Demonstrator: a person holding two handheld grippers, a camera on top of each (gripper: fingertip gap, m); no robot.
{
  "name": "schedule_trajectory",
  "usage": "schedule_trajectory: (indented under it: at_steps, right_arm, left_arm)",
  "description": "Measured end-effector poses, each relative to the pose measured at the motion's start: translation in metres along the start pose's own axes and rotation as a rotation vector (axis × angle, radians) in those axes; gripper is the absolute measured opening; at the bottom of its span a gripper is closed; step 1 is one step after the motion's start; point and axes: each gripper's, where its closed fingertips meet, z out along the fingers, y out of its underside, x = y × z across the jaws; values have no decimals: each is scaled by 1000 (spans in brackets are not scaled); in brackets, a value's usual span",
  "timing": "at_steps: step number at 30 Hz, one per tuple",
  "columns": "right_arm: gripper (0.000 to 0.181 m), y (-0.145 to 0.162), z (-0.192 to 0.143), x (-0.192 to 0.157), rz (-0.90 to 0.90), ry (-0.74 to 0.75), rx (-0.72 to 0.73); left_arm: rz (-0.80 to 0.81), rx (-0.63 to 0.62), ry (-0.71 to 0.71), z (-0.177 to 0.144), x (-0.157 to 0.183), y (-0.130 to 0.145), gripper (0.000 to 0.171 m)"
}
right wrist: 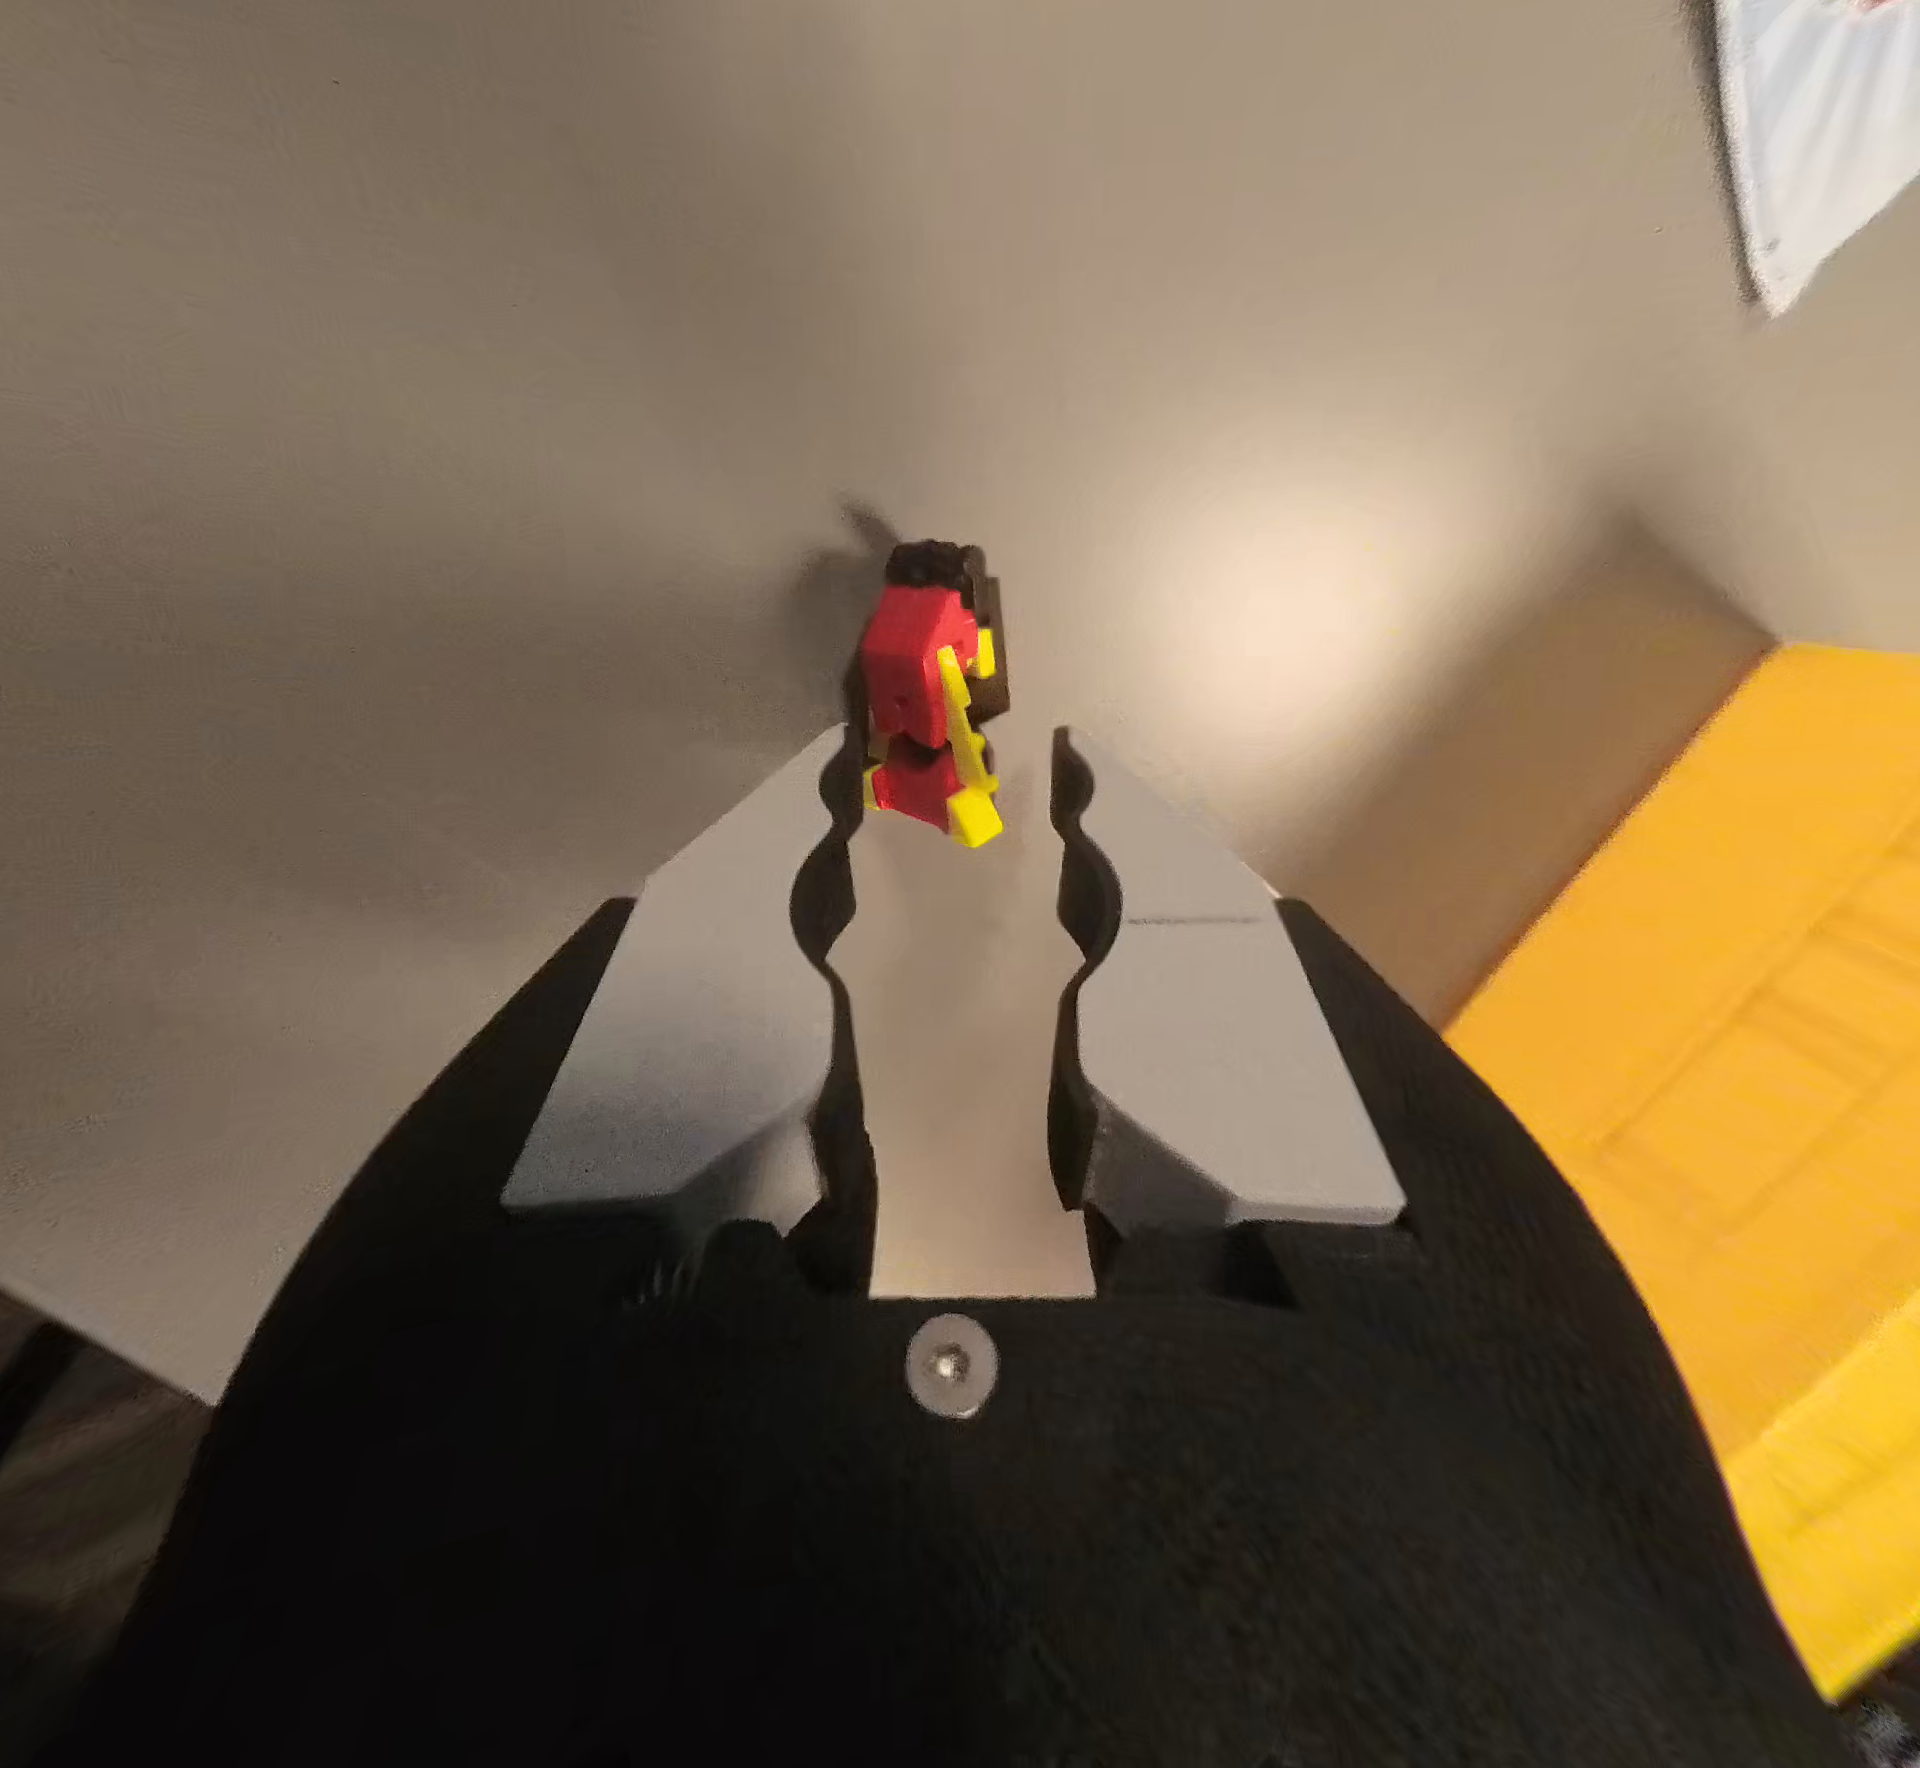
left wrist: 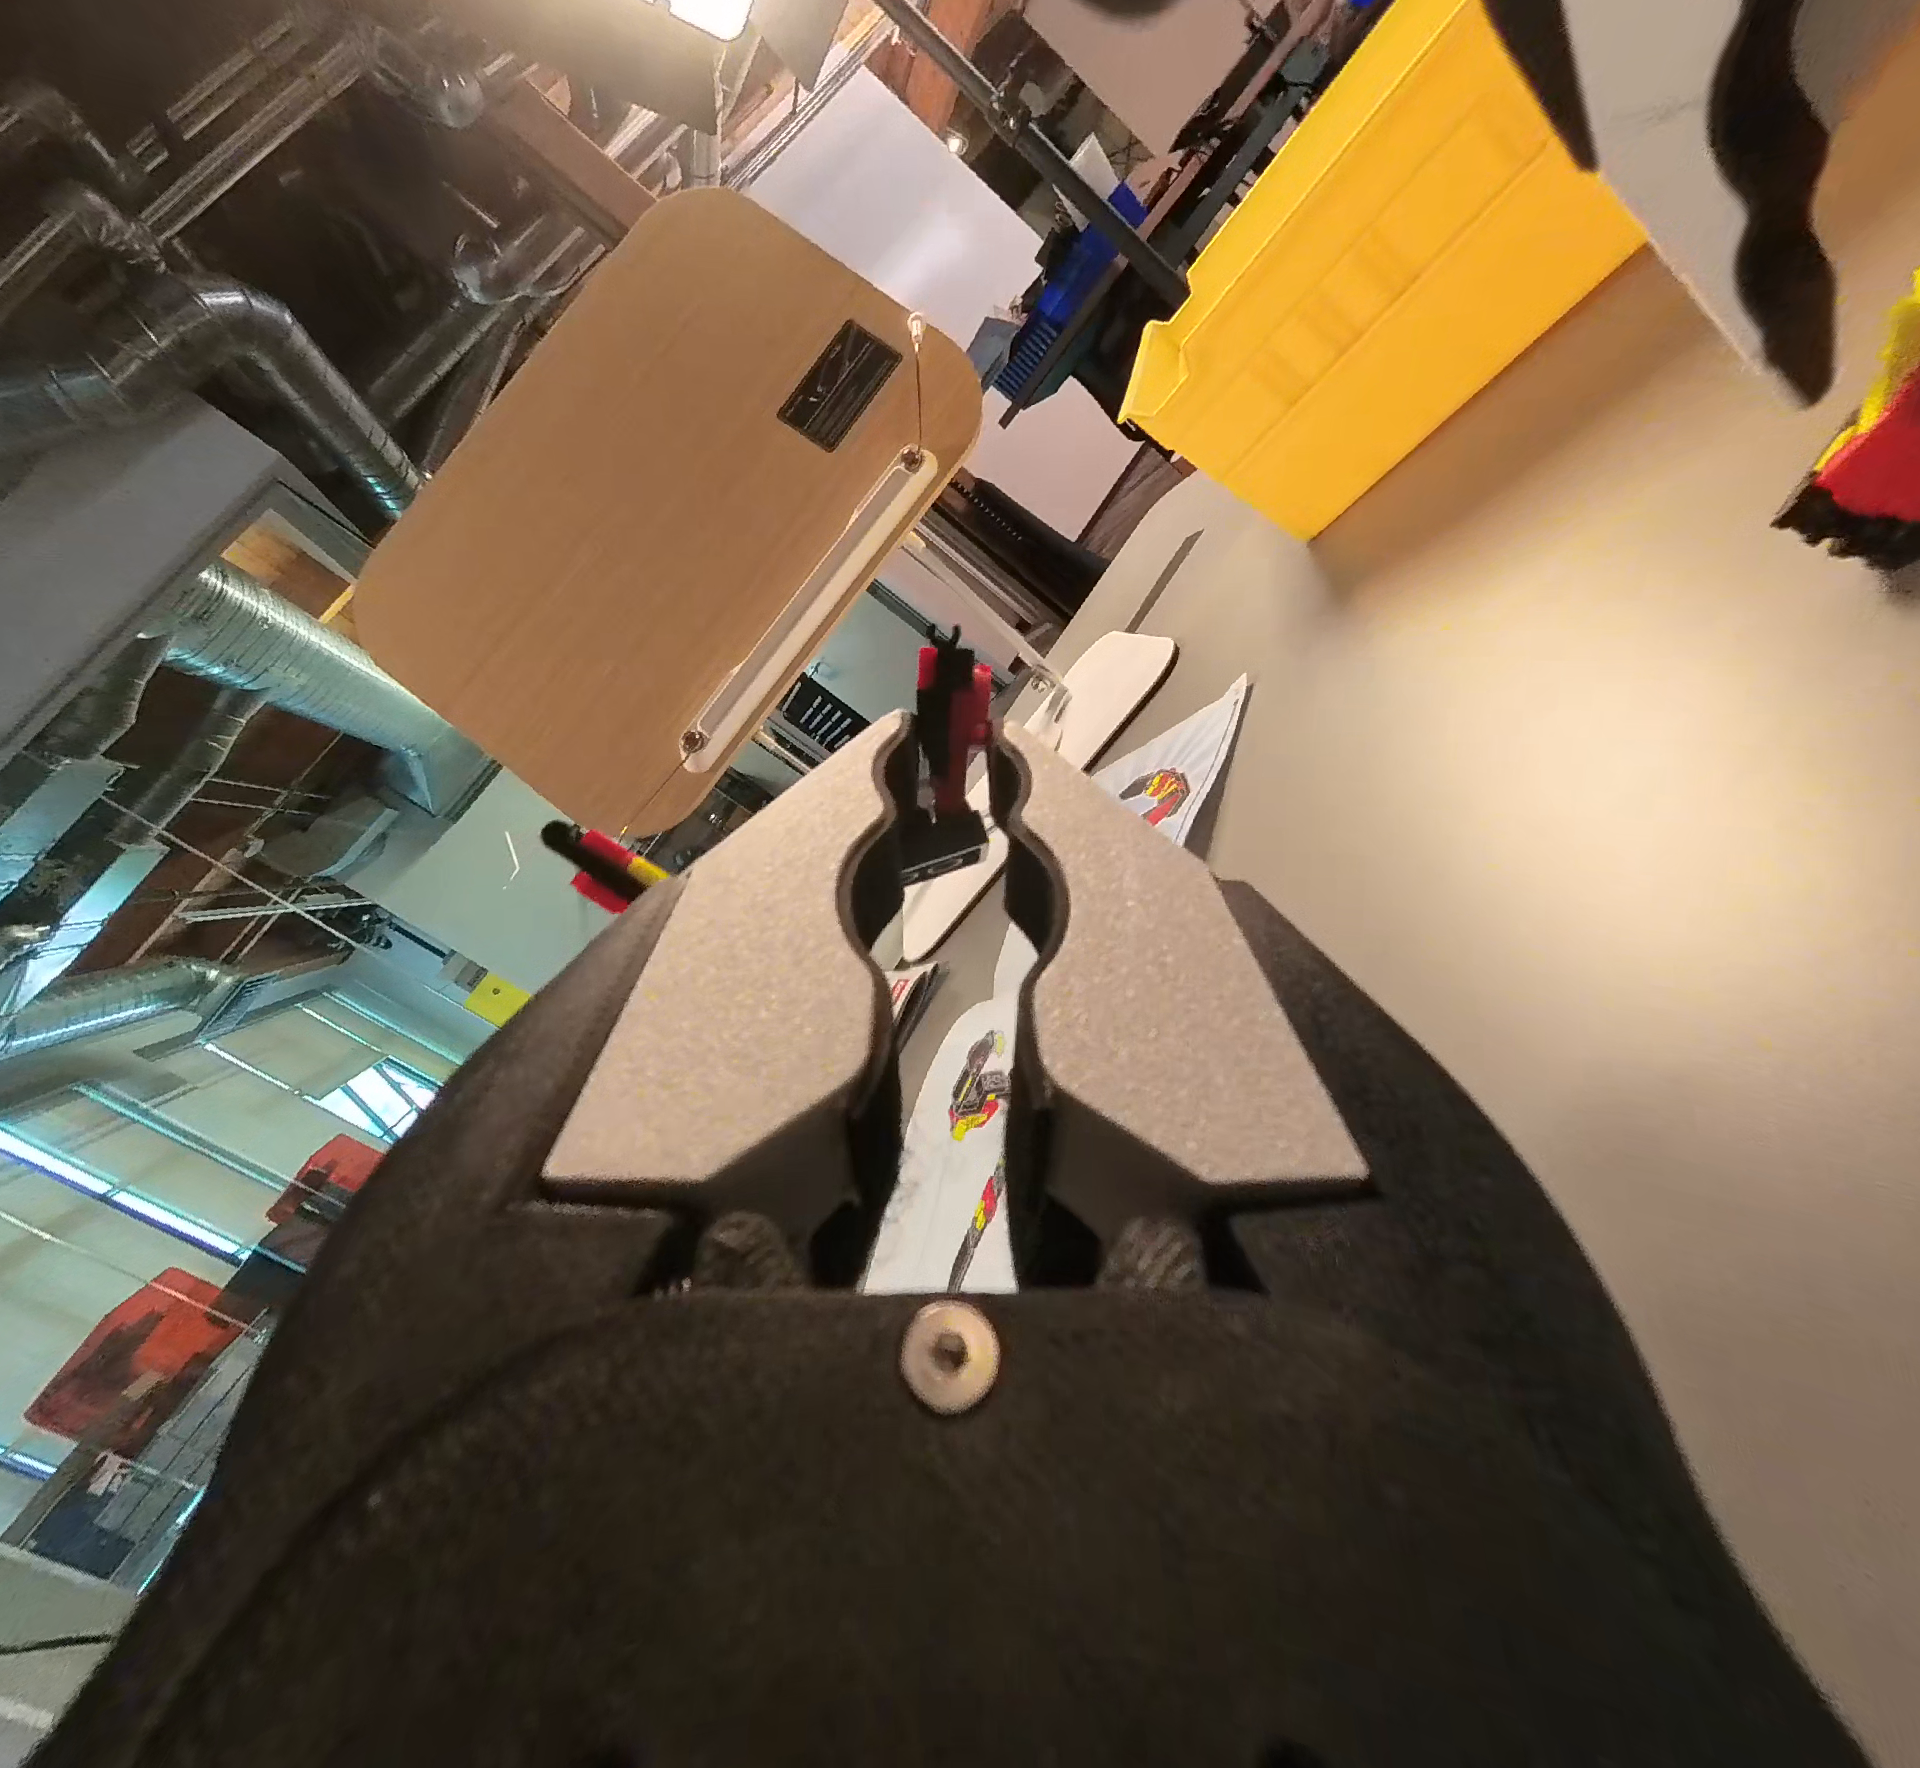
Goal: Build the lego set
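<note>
While the left claw [left wrist: 951,762] pinches a small red and black lego piece [left wrist: 948,744] at its fingertips, tilted off the beige table [left wrist: 1507,887], the right claw [right wrist: 951,752] stands open above that table. A red, yellow and black lego model [right wrist: 930,695] sits just past its tips, nearer the left finger. A yellow bin [right wrist: 1714,1095] lies to its right, and instruction sheets [left wrist: 977,1095] lie beneath the left claw.
</note>
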Motion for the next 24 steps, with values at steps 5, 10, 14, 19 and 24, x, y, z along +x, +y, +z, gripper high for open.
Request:
schedule_trajectory:
  at_steps: [5, 10, 14, 19, 24]
  right_arm:
    - [17, -15, -13, -31, 39, -423, 71]
    - [13, -6, -21, -47, 96, -752, -69]
    - [21, 0, -9, -36, 44, -664, -150]
    - [47, -10, -7, -14, -15, -408, -90]
    - [44, -25, -22, -9, -35, -186, 60]
  left_arm:
    - [-3, 5, 3, -1, 0, -1, 11]
    - [-4, 12, 10, 0, 1, -2, 11]
    - [-8, 11, 12, 0, 1, -2, 11]
    - [-23, 5, 20, 1, 2, 0, 11]
    - [-25, 10, 22, 1, 2, -1, 11]
